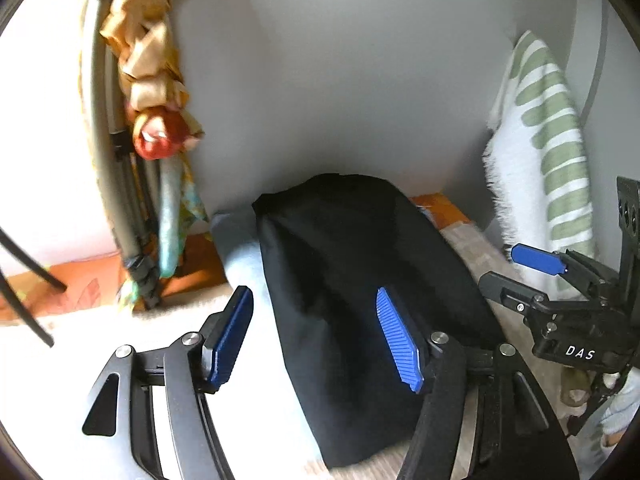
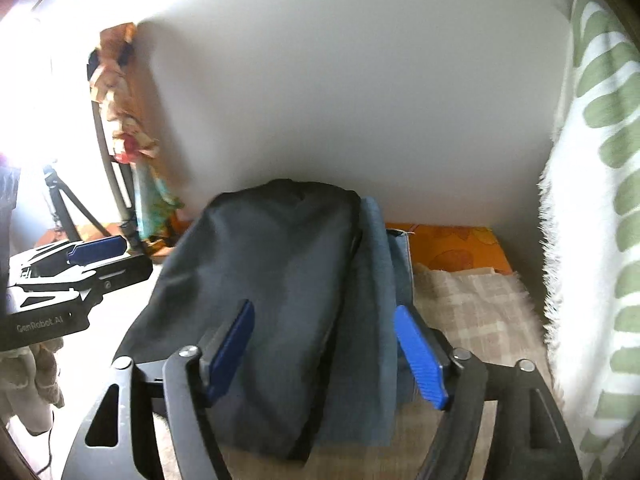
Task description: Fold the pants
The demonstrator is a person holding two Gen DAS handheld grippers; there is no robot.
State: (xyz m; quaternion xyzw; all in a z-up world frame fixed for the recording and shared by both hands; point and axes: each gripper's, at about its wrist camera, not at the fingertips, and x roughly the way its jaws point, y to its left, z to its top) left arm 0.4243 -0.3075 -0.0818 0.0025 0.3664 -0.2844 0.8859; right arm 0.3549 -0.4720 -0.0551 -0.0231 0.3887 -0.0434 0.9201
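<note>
The black pants (image 1: pixel 360 248) lie folded in a thick stack against the wall, resting on a blue garment (image 2: pixel 376 300). My left gripper (image 1: pixel 316 338) is open above the stack's near left part; one blue pad (image 1: pixel 400 340) is over the black cloth, the other over pale blue fabric (image 1: pixel 244 256). In the right wrist view the pants (image 2: pixel 260 260) look dark grey. My right gripper (image 2: pixel 324 354) is open, its wide jaws spanning the black fold and the blue garment, and no pad visibly presses. Each gripper shows at the edge of the other's view: right gripper (image 1: pixel 536 264), left gripper (image 2: pixel 96 252).
A white towel with green stripes (image 2: pixel 592 200) hangs at the right. A grey wall (image 1: pixel 340 80) stands right behind the stack. At the left, a tripod (image 1: pixel 132 208) is draped with patterned cloth. An orange sheet (image 2: pixel 452 248) and a checked beige cloth (image 2: pixel 468 308) cover the surface.
</note>
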